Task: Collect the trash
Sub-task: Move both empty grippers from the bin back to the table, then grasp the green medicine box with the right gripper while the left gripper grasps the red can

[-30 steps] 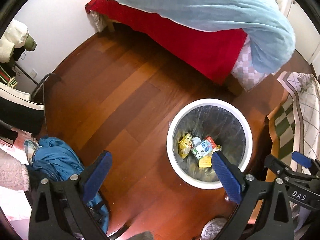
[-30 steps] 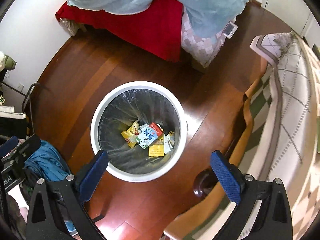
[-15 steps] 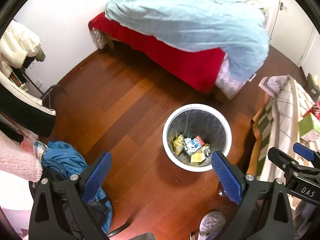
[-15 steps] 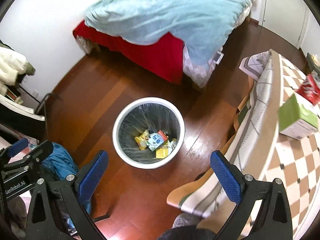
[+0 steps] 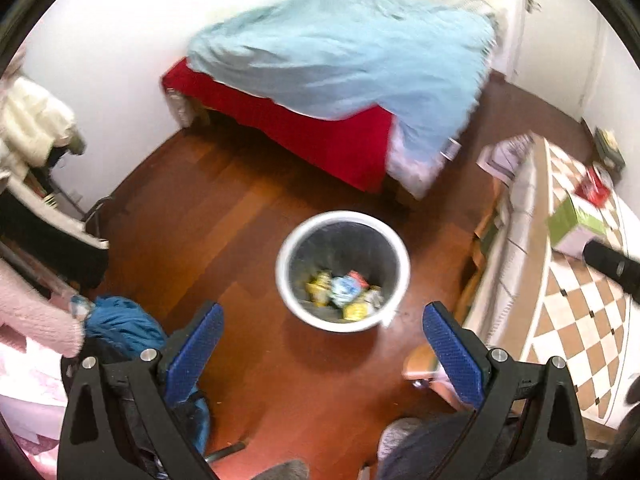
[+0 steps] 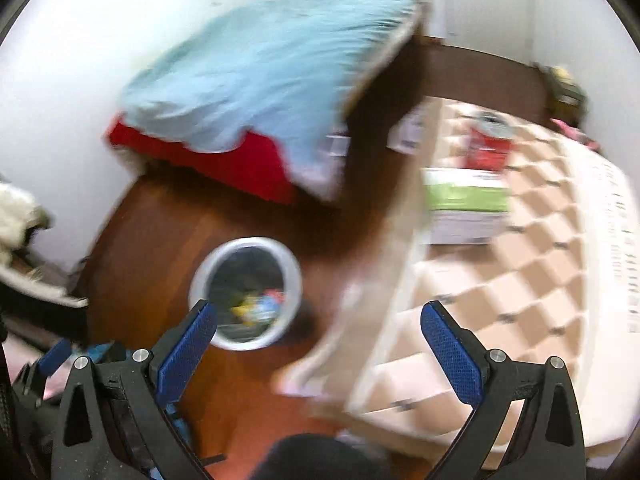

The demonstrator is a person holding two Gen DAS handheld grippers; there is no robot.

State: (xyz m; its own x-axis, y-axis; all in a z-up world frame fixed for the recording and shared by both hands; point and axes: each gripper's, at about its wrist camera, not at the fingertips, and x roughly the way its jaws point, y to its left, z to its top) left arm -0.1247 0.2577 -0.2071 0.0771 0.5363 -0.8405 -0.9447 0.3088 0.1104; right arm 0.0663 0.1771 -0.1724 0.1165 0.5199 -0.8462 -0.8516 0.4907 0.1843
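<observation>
Both tools — left tool (image 5: 322,344) and right tool (image 6: 318,342) — hang spread wide and empty, high over the floor, so the next grab is a long reach; the right wrist view is badly smeared, and a hurried lunge at the table (image 6: 532,280) could knock the green box (image 6: 466,196) or red can (image 6: 490,142) off its edge instead of gripping it. The bin (image 5: 280,276) stands on the floor between table and bed (image 5: 340,148), white-rimmed, dark-lined, with a few bright wrappers (image 5: 340,290) at its bottom — plenty of room left.
</observation>
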